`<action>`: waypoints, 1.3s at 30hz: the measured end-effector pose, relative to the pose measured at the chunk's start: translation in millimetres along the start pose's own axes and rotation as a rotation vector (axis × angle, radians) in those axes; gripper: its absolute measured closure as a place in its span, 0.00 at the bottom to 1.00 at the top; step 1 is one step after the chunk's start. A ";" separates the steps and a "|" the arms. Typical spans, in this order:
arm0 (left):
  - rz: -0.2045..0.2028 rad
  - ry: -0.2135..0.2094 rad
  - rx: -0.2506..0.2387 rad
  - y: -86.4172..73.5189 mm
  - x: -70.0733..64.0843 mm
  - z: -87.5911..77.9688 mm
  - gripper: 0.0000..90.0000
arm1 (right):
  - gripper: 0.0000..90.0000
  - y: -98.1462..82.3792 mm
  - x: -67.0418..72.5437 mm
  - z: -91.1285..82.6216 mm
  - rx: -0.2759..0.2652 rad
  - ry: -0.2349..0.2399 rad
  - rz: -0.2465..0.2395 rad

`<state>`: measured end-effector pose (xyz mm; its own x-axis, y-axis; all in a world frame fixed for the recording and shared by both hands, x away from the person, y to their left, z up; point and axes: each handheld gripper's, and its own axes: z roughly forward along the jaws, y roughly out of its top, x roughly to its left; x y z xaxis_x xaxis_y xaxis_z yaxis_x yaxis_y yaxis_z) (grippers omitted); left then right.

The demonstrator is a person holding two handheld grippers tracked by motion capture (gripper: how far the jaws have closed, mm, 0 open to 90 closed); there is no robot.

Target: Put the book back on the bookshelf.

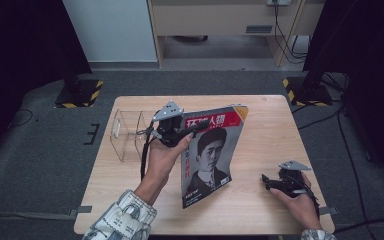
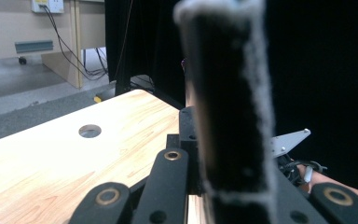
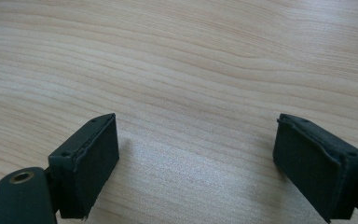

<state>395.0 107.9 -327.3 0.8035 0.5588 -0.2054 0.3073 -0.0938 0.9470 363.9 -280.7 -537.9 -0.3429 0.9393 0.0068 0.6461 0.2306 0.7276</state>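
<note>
1. Grey carpet surrounded a pale wooden table (image 1: 260,135), with dark curtains at both sides and a cabinet at the back.
2. At the table's left part, the left gripper (image 1: 196,126) held a magazine (image 1: 212,155) by the spine side near its top. The jaws were shut tight on it, and the magazine hung tilted with its lower corner near or on the tabletop; contact could not be told for sure.
3. In the left gripper view, the pinched edge of the magazine (image 2: 228,116) stood up close between the jaws, blurred, with the table (image 2: 74,154) beyond it.
4. Just behind the left gripper, on its far left side, stood a clear plastic rack (image 1: 128,132) with upright dividers, apart from the magazine.
5. Well to the right of the magazine, the right gripper (image 1: 266,181) rested low on the table. Its jaws stood wide apart with nothing between them; the right gripper view showed bare wood (image 3: 191,70) between its pads (image 3: 91,163).
6. Judged from this, the step in hand was carrying the lifted magazine, most likely toward the rack.
7. The next move would likely call for turning the magazine upright, lining its lower edge with a slot between the dividers, and lowering it in before letting go. The free gripper could steady the light rack against sliding.
</note>
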 end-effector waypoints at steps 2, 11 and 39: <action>0.001 -0.003 -0.003 -0.7 1.0 -5.0 0.96 | 0.16 -0.1 -0.4 0.1 0.000 0.001 -0.004; 0.014 0.004 0.003 -9.0 0.7 -18.6 0.96 | 0.16 -0.1 -0.3 0.0 0.000 0.000 -0.004; -0.019 0.064 -0.047 -21.0 15.5 -81.7 0.96 | 0.17 0.6 -0.7 0.9 -0.005 -0.001 0.000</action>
<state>359.3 185.9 -330.2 0.7634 0.6115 -0.2083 0.2963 -0.0449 0.9540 365.1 -281.0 -538.1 -0.3420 0.9397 0.0066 0.6429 0.2289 0.7309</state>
